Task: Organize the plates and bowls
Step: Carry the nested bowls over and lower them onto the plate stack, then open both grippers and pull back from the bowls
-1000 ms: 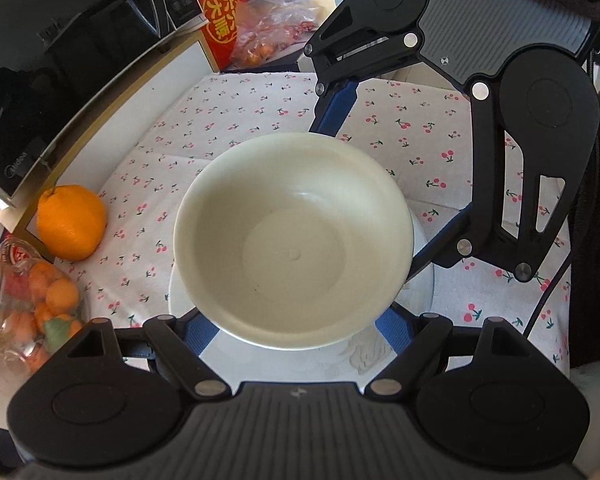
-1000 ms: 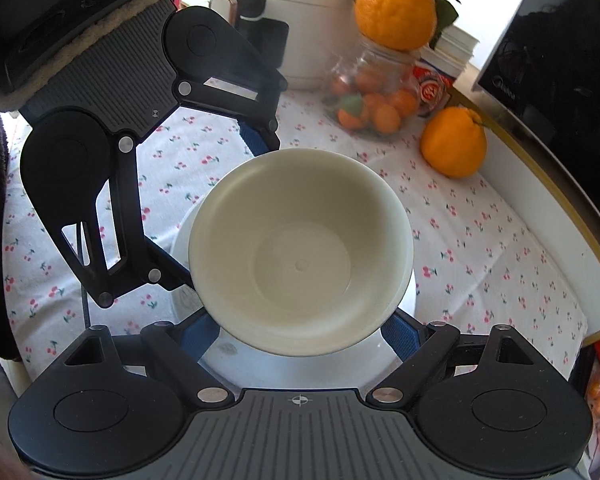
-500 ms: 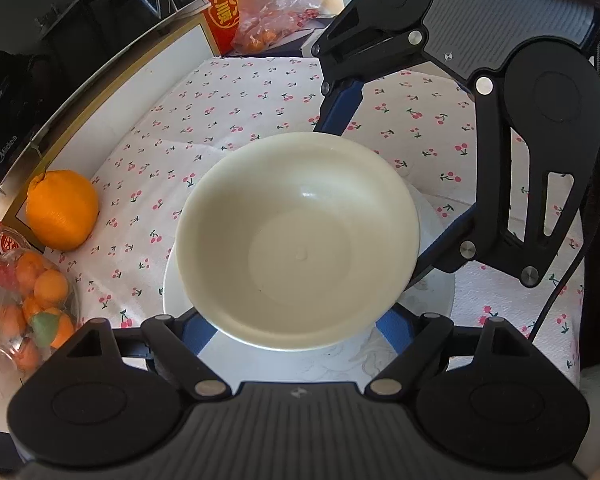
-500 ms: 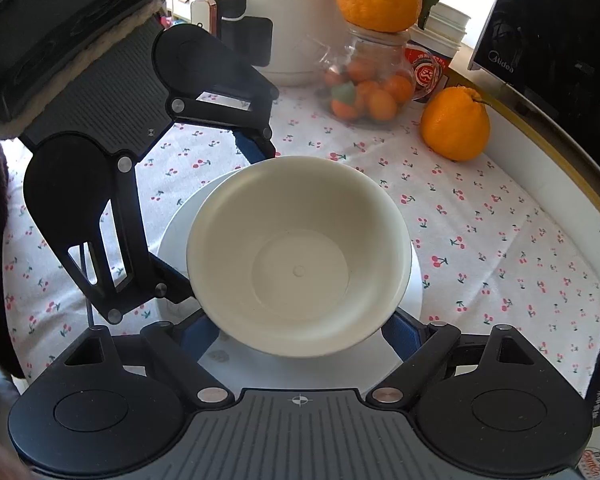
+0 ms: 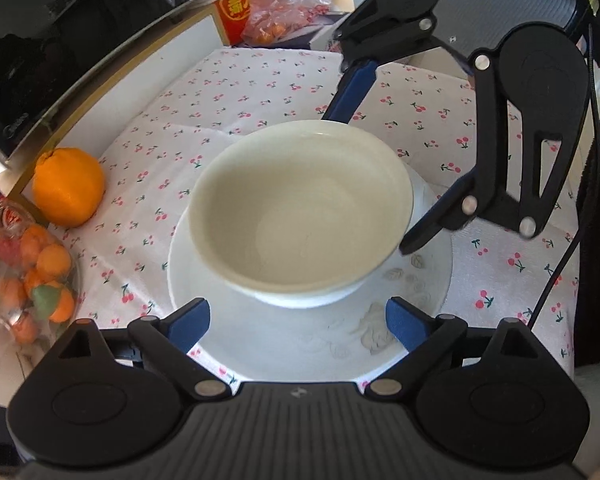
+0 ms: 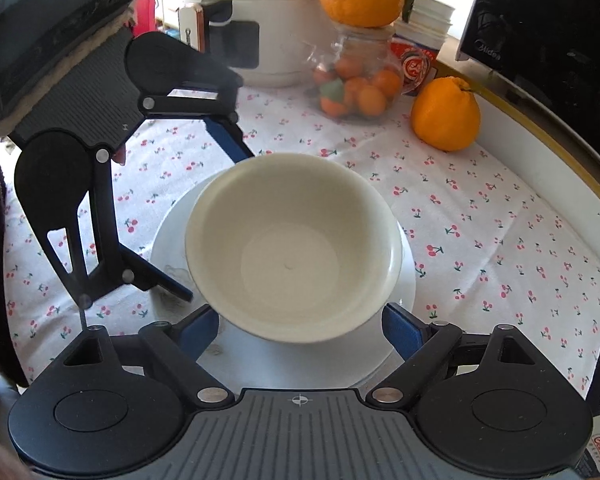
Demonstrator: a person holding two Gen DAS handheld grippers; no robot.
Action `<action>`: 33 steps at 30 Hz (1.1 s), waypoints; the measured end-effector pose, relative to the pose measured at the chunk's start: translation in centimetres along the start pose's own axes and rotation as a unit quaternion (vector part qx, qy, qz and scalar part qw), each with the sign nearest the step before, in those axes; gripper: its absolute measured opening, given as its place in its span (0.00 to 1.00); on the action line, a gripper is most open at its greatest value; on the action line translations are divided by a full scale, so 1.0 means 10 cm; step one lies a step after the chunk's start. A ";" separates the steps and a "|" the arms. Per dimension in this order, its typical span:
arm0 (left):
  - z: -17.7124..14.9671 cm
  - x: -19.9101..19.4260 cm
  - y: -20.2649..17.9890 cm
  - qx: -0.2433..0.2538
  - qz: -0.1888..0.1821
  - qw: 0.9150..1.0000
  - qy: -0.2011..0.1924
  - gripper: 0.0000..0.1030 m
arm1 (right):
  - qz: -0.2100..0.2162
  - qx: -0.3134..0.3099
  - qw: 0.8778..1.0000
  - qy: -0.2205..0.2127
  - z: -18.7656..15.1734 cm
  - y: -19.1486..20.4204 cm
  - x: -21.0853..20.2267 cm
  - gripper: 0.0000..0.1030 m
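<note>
The cream round ceramic bowl (image 5: 300, 208) sits mid-frame on the white embossed plate (image 5: 260, 340); the left gripper (image 5: 298, 316), jaws just opened, and right gripper (image 6: 300, 320) flank it spread, gripping nothing; a careless withdrawal could clip its rim.

Both views are fisheye cameras riding on the handheld grippers, each looking steeply down along its own jaws at close range. The left wrist view faces the cream bowl (image 5: 300, 208) at frame centre, with the opposite gripper in its upper right. The right wrist view faces the same bowl (image 6: 292, 248) from the other side, the opposite gripper at upper left. Both share the white plate (image 5: 284, 344), cherry-print tablecloth (image 5: 260, 88) and loose orange (image 5: 69, 188).
</note>
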State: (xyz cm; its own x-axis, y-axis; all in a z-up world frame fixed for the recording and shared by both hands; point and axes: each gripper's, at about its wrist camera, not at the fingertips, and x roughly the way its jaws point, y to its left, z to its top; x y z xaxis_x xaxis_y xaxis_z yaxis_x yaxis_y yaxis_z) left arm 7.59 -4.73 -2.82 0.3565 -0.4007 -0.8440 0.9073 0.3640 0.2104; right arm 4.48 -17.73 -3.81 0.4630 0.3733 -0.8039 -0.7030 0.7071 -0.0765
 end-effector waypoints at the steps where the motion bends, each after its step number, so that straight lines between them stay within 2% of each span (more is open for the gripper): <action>1: -0.02 -0.03 0.00 -0.004 0.002 1.000 -0.003 0.92 | -0.001 0.004 1.000 -0.004 -0.01 0.00 -0.03 0.90; 7: -0.18 -0.29 -0.02 -0.039 0.012 0.999 -0.030 0.96 | -0.003 0.035 0.999 -0.022 -0.06 0.03 -0.23 0.90; 11: -0.27 -0.45 -0.06 -0.062 0.028 0.997 -0.041 0.96 | -0.029 0.046 0.998 -0.028 -0.09 0.10 -0.40 0.90; 15: -0.32 -0.63 -0.09 -0.114 0.046 0.990 -0.067 1.00 | -0.055 0.079 0.994 -0.042 -0.11 0.14 -0.62 0.90; 17: -0.32 -0.70 -0.12 -0.144 0.067 0.985 -0.072 1.00 | -0.073 0.105 0.991 -0.048 -0.13 0.16 -0.72 0.92; 20: -0.29 -0.77 -0.20 -0.191 0.108 0.974 -0.061 1.00 | -0.114 0.150 0.981 -0.048 -0.18 0.21 -0.85 0.94; 23: -0.26 -0.83 -0.28 -0.235 0.142 0.960 -0.045 1.00 | -0.132 0.209 0.968 -0.048 -0.23 0.25 -0.95 0.96; 27: -0.25 -0.89 -0.33 -0.305 0.171 0.936 -0.026 1.00 | -0.159 0.288 0.944 -0.037 -0.30 0.29 -1.04 0.96; 31: -0.31 -0.95 -0.41 -0.366 0.179 0.912 -0.036 1.00 | -0.151 0.341 0.925 -0.068 -0.43 0.39 -1.17 1.00; 33: -0.36 -0.95 -0.45 -0.401 0.183 0.897 -0.040 1.00 | -0.160 0.351 0.919 -0.080 -0.48 0.47 -1.18 1.00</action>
State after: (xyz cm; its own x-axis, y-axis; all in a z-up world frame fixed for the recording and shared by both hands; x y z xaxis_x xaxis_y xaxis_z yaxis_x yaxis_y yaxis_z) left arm -0.67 0.42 2.45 0.6415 -0.1778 -0.7462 0.2855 0.9582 0.0172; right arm -6.83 -21.70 2.53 0.6982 0.1234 -0.7051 -0.0213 0.9882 0.1518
